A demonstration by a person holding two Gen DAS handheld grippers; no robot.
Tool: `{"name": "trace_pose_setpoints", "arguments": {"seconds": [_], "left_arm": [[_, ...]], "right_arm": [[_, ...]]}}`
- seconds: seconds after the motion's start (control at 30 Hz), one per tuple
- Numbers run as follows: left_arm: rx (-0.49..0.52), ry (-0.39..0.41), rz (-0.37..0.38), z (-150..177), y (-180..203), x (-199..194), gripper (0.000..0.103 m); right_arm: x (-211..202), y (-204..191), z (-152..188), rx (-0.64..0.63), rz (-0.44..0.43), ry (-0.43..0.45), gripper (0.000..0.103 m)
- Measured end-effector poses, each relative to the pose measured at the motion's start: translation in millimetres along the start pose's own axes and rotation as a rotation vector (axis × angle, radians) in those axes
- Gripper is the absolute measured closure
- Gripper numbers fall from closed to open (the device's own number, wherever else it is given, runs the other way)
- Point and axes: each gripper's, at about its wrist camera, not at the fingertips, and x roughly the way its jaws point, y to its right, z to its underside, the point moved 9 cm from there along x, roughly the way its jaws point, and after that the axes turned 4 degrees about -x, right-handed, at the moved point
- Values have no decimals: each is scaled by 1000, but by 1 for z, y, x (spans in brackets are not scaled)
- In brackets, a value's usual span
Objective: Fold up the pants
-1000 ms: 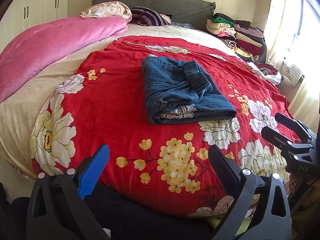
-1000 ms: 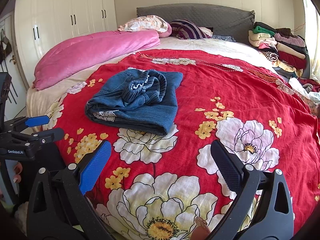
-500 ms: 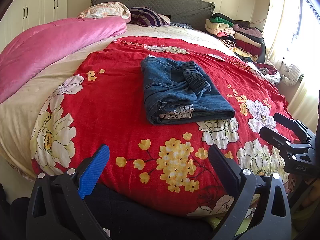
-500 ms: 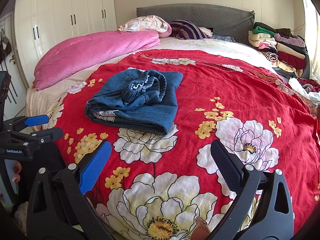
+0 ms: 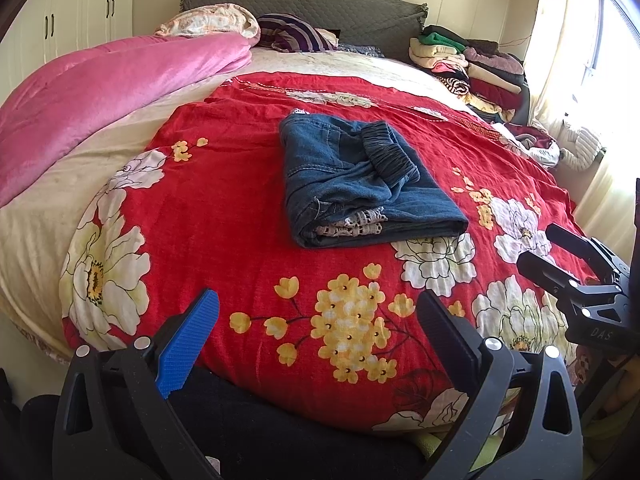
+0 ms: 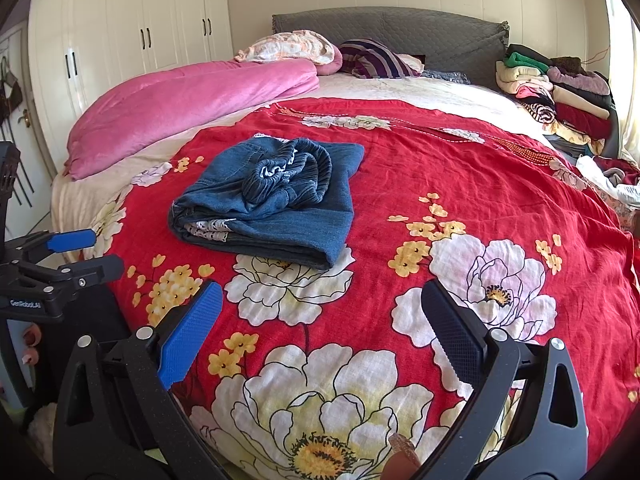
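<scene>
Blue denim pants [image 5: 360, 184] lie folded into a compact stack on the red floral bedspread [image 5: 224, 216], elastic waistband on top, lace trim at the near edge. They also show in the right wrist view [image 6: 276, 204]. My left gripper [image 5: 316, 320] is open and empty, held back at the foot of the bed, well short of the pants. My right gripper [image 6: 320, 312] is open and empty, also at the bed's near edge. Each gripper shows in the other's view: the right one [image 5: 560, 256] and the left one [image 6: 80, 252].
A pink quilt [image 5: 100, 92] lies along the left of the bed. Pillows [image 5: 208, 24] sit at the grey headboard [image 6: 384, 28]. A pile of folded clothes [image 5: 468, 64] stands at the far right corner. White wardrobes [image 6: 132, 48] line the left wall.
Both grippers have drifted back slightly from the bed; the pants lie still and both grippers stay open.
</scene>
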Motion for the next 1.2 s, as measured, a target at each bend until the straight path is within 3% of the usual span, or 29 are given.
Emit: {"name": "trace_pose_setpoints", "arguments": {"seconds": [0.87,1.2], "left_arm": [[5,-1,-1,1,1,1,4],[19,19,-35,-6,-10,1,4]], "right_arm": [[0,3,2,2,6,-3,9],[4,27,3,23,62,-21,9]]}}
